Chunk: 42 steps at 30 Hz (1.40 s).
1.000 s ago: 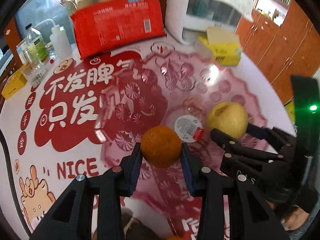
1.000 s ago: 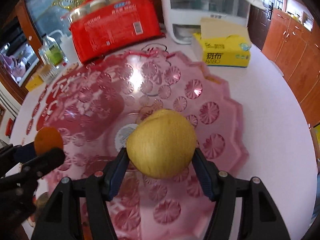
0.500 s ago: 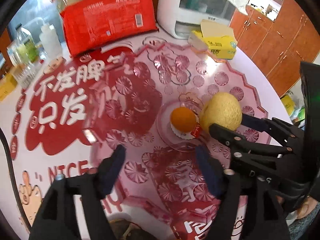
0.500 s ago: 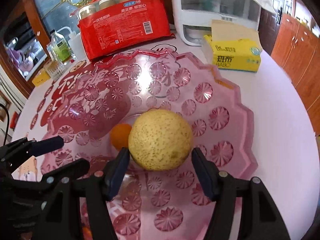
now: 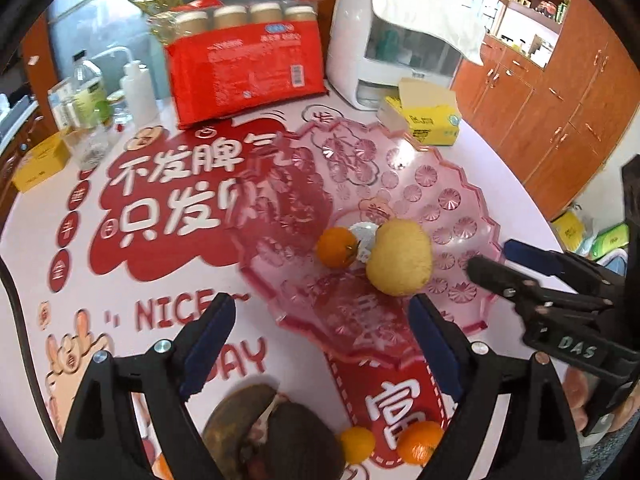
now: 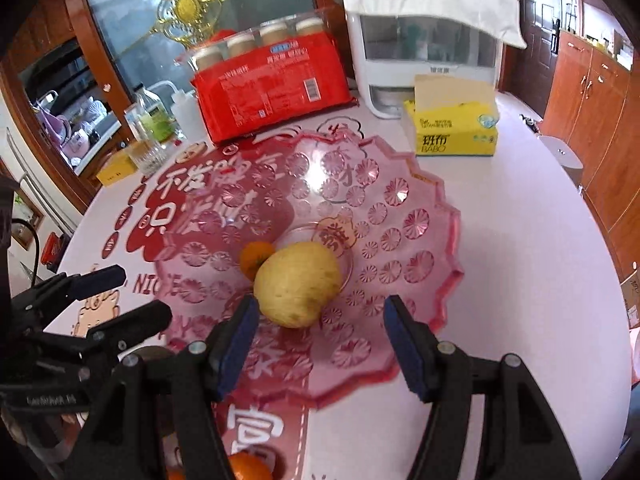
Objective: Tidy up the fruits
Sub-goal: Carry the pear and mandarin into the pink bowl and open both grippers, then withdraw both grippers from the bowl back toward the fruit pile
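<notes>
A small orange mandarin (image 5: 336, 247) and a yellow pear (image 5: 400, 262) lie side by side in the middle of the pink see-through plate (image 5: 452, 204). My left gripper (image 5: 318, 316) hangs back over the plate's near edge, its jaws opening, with nothing between them. In the right wrist view the pear (image 6: 298, 284) rests just ahead of my right gripper (image 6: 320, 320), which is open and off the fruit. The mandarin (image 6: 256, 258) peeks out behind the pear. The left gripper (image 6: 140, 292) shows at the left there.
Two more mandarins (image 5: 356, 444) (image 5: 420, 442) and a dark brown round fruit (image 5: 272, 432) lie near the table's front. At the back stand a red pack of cups (image 5: 244, 68), a white appliance (image 5: 384, 52), a yellow tissue box (image 5: 428, 120) and bottles (image 5: 88, 96).
The left gripper let go of the mandarin, opened wide and pulled back upward. The right gripper drew back from the pear, which stays on the plate beside the mandarin.
</notes>
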### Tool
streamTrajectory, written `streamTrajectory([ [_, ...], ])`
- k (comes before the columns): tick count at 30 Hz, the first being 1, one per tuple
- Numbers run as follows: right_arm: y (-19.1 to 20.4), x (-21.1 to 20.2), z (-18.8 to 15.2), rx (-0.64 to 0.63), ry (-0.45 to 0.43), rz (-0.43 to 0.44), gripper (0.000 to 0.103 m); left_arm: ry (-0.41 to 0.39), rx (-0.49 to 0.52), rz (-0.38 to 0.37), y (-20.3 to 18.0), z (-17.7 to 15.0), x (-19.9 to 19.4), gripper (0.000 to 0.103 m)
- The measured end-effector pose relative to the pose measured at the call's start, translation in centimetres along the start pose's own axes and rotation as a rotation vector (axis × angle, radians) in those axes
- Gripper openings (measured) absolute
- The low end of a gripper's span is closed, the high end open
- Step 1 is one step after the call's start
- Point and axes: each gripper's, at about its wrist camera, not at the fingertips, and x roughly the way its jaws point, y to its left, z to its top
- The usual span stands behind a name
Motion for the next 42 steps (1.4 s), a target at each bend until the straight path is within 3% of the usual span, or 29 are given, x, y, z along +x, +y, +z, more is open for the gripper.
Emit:
streamTrajectory([
  [17, 1.3, -9.5, -4.0, 0.008, -0.142, 0.056, 0.065, -0.057, 0.028, 0.042, 0.4, -4.6, -10.1, 0.087],
  [23, 2.7, -12.1, -5.5, -0.064, -0.198, 0.045, 0.065, -0.107, 0.057, 0.104, -0.4, -7.0, -13.9, 0.094],
  [27, 3.0, -12.8, -6.9, -0.074, -0.197, 0.085, 0.065, -0.164, 0.077, 0.142, -0.9, -8.8, -16.3, 0.094],
  [34, 3.6, -13.8, -8.9, -0.085, -0.168, 0.084, 0.065, -0.171, 0.004, 0.16, -0.3, -11.2, -18.0, 0.094],
  [42, 3.7, -15.1, -11.3, -0.096, -0.21, 0.062, 0.072, -0.162, 0.033, 0.194, -0.7, -14.7, -17.6, 0.094],
])
